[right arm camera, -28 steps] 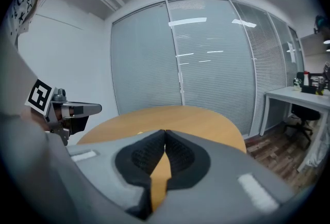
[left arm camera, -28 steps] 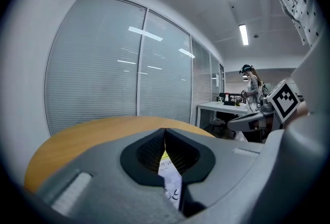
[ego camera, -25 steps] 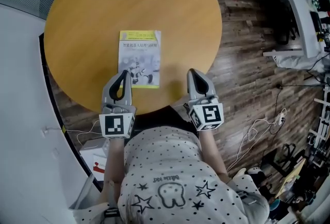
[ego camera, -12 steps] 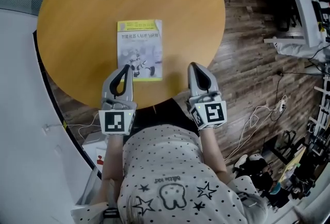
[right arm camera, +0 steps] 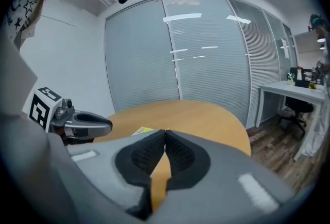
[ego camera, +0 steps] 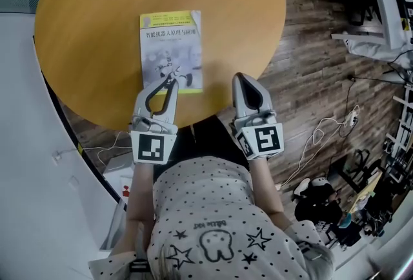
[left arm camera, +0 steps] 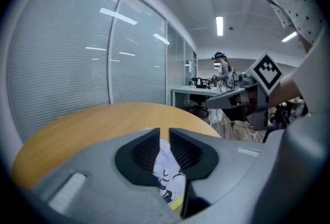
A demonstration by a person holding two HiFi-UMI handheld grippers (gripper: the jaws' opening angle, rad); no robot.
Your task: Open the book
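The closed book (ego camera: pixel 171 40) lies cover up on the round wooden table (ego camera: pixel 90 14). Your left gripper (ego camera: pixel 169 81) hangs over the book's near edge, its jaws just starting to part, a narrow slit with nothing pinched. Your right gripper (ego camera: pixel 242 79) is clamped shut and empty, just right of the book's near corner. With nothing pinning the book, a nudge at the cover would likely slide it away. That narrow slit could also miss the cover or grab several pages.
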